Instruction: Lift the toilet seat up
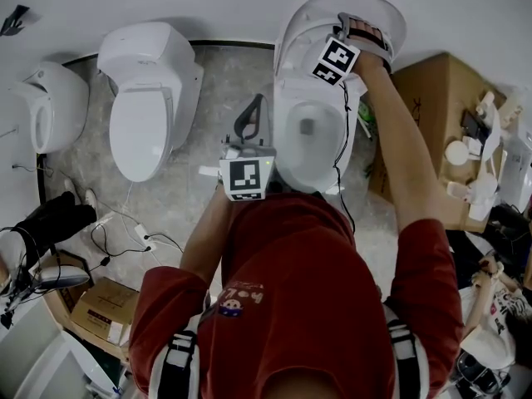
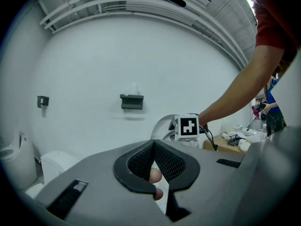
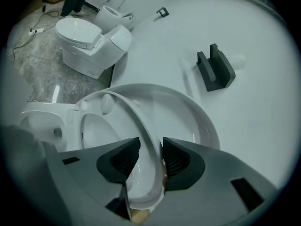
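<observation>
Smooth, glossy toilet seat (image 3: 136, 114); mottled, stone-like floor (image 1: 208, 73).

Left tongs (image 2: 154, 144) closed, white wall (image 2: 117, 55), dark wall bracket (image 2: 131, 101), marker cube (image 2: 188, 125)

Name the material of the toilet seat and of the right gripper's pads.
Toilet seat: probably hard white plastic, glossy; light streaks run along its thin rim. Pads: likely dark rubber, matte, with a ribbed face.

The toilet seat (image 3: 141, 124) is glossy white, as is the closed toilet (image 1: 145, 115) left of it. The floor (image 1: 220, 77) beside it is mottled grey. The marker cube (image 1: 335, 60) shows black-and-white squares; the fingers (image 3: 120, 160) are ribbed black; the shirt (image 1: 291, 285) is red.
</observation>
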Motion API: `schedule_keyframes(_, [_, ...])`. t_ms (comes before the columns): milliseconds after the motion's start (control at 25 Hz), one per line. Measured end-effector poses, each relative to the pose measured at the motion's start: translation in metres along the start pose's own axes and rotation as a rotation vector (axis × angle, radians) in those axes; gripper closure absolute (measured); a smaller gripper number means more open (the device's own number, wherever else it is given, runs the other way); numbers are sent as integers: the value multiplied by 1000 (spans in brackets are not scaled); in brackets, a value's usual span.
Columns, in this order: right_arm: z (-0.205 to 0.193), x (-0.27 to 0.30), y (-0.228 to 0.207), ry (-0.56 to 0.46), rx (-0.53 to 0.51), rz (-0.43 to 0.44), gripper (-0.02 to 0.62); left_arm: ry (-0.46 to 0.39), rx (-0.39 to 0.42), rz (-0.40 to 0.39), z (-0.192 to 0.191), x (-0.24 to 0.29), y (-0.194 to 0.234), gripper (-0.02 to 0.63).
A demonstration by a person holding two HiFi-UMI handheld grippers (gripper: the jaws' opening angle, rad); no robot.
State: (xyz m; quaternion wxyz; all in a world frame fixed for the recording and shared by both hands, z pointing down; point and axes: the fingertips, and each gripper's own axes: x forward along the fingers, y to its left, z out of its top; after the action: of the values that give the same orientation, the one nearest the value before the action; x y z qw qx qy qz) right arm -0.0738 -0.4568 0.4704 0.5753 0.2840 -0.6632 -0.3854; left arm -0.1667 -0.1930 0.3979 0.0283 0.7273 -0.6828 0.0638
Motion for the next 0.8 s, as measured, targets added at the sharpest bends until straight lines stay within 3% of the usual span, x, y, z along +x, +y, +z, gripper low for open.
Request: schedule_keyframes(800, [-1, -7, 3, -21, -1, -7, 459, -41, 33, 11, 30, -14, -24, 595])
